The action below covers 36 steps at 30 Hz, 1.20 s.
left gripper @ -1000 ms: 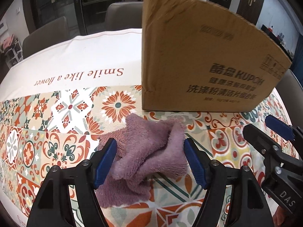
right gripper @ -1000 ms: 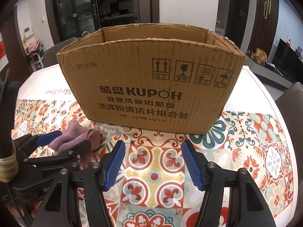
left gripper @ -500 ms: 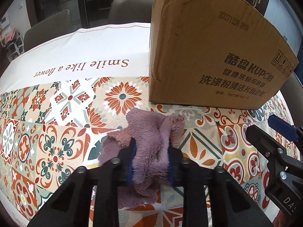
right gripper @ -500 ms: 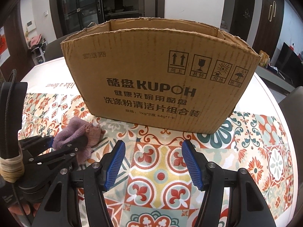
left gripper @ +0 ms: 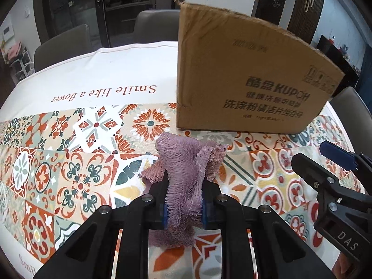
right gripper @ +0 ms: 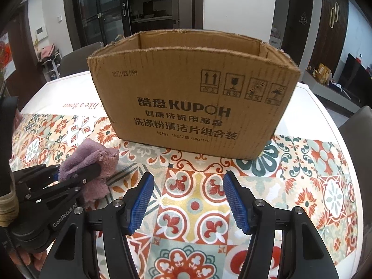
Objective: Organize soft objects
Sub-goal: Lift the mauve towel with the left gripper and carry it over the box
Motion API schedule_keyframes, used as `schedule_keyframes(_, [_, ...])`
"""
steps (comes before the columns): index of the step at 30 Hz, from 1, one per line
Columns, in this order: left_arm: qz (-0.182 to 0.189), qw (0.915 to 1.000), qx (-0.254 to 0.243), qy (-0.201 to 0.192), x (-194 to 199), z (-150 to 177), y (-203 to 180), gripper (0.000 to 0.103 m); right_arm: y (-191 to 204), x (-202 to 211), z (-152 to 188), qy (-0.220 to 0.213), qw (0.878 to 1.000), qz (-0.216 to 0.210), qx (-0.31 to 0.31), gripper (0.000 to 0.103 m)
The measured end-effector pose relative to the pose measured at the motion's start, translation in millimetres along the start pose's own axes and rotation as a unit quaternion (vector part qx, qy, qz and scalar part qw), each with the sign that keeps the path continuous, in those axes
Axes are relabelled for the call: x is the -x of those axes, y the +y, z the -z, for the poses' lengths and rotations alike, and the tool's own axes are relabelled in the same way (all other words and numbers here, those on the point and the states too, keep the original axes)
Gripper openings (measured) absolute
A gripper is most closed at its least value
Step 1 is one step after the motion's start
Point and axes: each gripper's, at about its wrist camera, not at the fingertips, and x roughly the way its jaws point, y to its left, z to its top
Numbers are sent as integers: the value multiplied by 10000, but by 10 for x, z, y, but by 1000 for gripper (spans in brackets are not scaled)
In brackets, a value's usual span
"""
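Beside one box (right gripper: 193, 107), one towel (left gripper: 186, 176).

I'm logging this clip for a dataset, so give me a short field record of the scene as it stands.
surface: table with patterned tile cloth
container: cardboard box, top open, upright
soft item: purple towel, bunched, in front of the box's left corner
left gripper: shut on the towel
right gripper: open, holding nothing, facing the box
towel in box: not yet

Black left gripper (left gripper: 183, 205) with silver screws, right gripper (right gripper: 187, 201) with ribbed blue pads, white "GenRobot.AI" lettering
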Motion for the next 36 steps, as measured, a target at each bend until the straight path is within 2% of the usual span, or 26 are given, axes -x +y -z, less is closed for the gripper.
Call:
schedule_keyframes(13, [115,9993,-58,-357,591,-19,-168,20,-133,507,-22,-399,9992,20,0,63])
schedule_keyframes(36, [249,9936,-229,-1082,1314,-203,-426,20,-275,1250,-141,-1074,9941,-7,-116,63])
